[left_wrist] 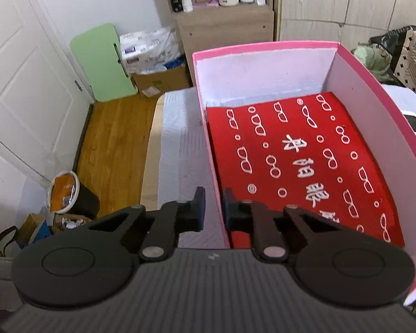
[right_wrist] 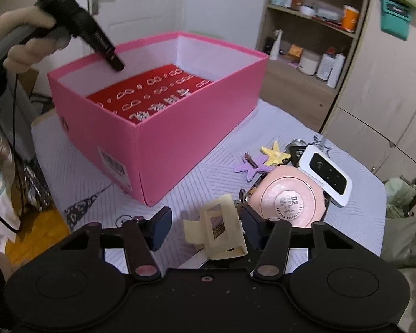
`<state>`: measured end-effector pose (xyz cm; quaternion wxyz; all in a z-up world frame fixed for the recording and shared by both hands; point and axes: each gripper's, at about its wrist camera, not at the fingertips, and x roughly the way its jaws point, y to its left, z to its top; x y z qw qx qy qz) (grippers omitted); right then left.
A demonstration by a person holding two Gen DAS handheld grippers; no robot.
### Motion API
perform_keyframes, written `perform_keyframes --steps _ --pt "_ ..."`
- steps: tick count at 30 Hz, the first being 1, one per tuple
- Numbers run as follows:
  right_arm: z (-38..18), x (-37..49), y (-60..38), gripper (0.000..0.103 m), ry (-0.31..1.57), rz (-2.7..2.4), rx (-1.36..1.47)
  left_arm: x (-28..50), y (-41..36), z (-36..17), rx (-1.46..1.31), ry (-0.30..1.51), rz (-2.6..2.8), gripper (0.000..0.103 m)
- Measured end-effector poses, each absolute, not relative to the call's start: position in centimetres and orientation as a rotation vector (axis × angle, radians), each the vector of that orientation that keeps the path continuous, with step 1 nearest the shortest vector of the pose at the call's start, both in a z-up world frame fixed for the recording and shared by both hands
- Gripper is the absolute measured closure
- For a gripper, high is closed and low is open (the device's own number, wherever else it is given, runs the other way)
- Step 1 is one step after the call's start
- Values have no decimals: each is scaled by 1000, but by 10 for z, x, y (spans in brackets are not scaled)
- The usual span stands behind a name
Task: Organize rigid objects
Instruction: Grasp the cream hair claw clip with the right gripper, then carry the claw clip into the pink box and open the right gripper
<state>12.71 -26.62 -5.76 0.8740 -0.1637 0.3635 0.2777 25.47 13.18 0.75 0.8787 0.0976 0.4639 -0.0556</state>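
Our right gripper (right_wrist: pixel 205 229) stood half apart around the cream hair clip (right_wrist: pixel 217 229) on the bench (right_wrist: pixel 352 222), one pad touching it, not yet clamped. Our left gripper (left_wrist: pixel 214 208) was clamped on the near wall of the pink box (left_wrist: pixel 263 47). Next, we judged, came closing, lifting and carrying the clip there.

The right gripper (right_wrist: pixel 205 226) hung over the table (right_wrist: pixel 77 166), its jaws parted around a cream hair claw (right_wrist: pixel 217 231) lying between them. Beside it lay a pink compact (right_wrist: pixel 288 197), a white pocket router (right_wrist: pixel 326 173) and star clips (right_wrist: pixel 274 154). The left gripper (right_wrist: pixel 116 62) reached over the pink box (right_wrist: pixel 158 130).
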Motion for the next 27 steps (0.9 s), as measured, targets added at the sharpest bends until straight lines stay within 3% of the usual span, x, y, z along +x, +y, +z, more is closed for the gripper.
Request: perform_keyframes --steps 6,12,27 --pt "-70 141 -259 47 812 564 -422 255 129 -1 179 941 -94 98" --pt "-61 143 -268 47 792 559 -305 251 127 -3 174 891 -62 99" --pt "37 188 -272 47 654 637 27 243 127 -6 159 836 -27 99"
